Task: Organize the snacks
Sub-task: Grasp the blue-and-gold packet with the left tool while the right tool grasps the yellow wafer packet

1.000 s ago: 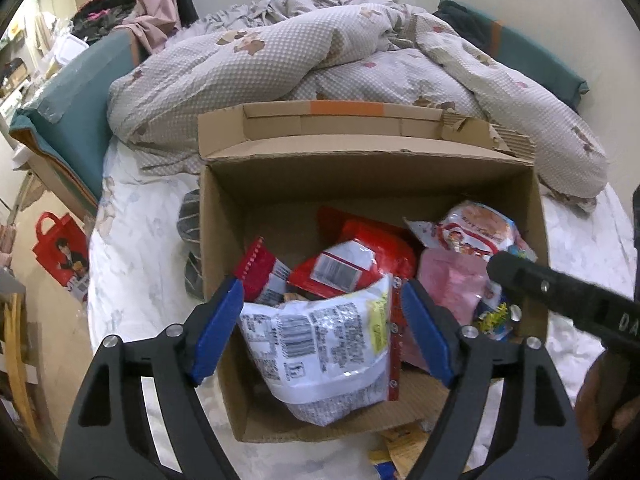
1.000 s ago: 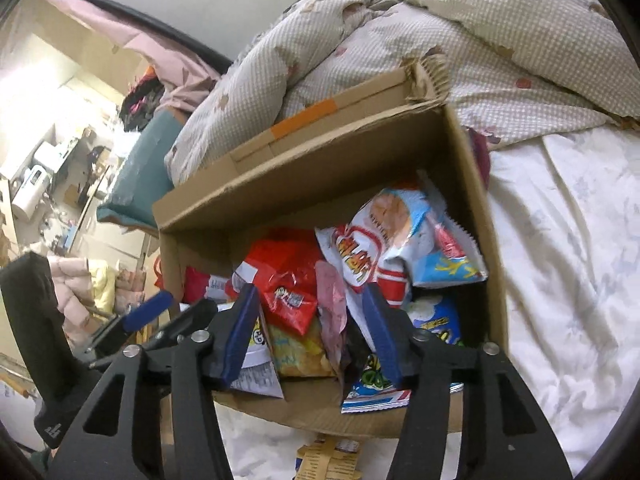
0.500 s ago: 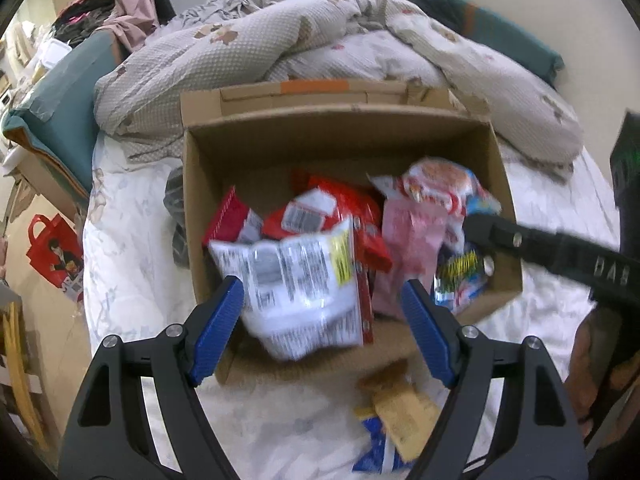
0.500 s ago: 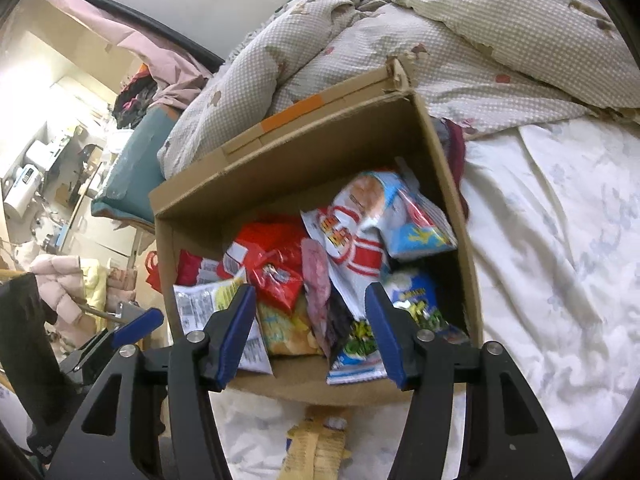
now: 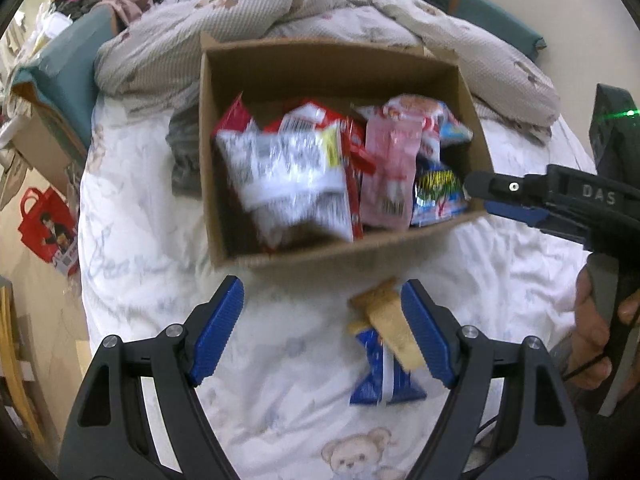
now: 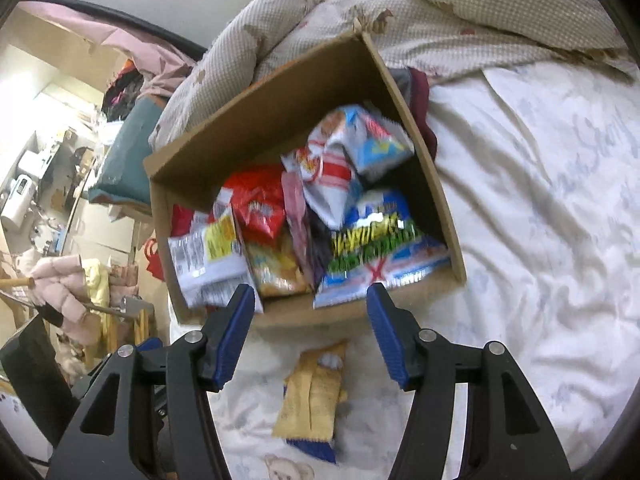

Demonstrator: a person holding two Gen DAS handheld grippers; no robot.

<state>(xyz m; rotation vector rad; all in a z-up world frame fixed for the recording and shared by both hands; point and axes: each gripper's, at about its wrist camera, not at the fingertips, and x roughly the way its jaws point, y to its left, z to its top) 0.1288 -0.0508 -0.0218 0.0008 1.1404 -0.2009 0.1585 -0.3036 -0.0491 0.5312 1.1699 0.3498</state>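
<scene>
Looking down your right gripper (image 6: 310, 334), you see its blue pads spread wide with nothing between them, and a yellow snack packet (image 6: 314, 394) lying flat on the white bedsheet (image 6: 540, 240) just below the gap, at about 6 o'clock from the fingertips. Its long axis runs from roughly 12 to 6 o'clock, tilted slightly toward 1, so it lies nearly in line with your fingers and not across them. A blue packet (image 6: 312, 448) peeks out from under its lower end. The cardboard box (image 6: 256, 96), already packed with snack bags, sits just beyond the packet at 12 o'clock, its near wall close behind your fingertips. In the left wrist view, your left gripper (image 5: 322, 328) is also fully open and holding nothing; here the yellow packet lies right beside the right-hand pad (image 5: 426, 332), at about 3 o'clock from the gap's centre, so it is off to one side. The right gripper looks better centred over the packet, and it probably needs to draw back and lower before closing.
</scene>
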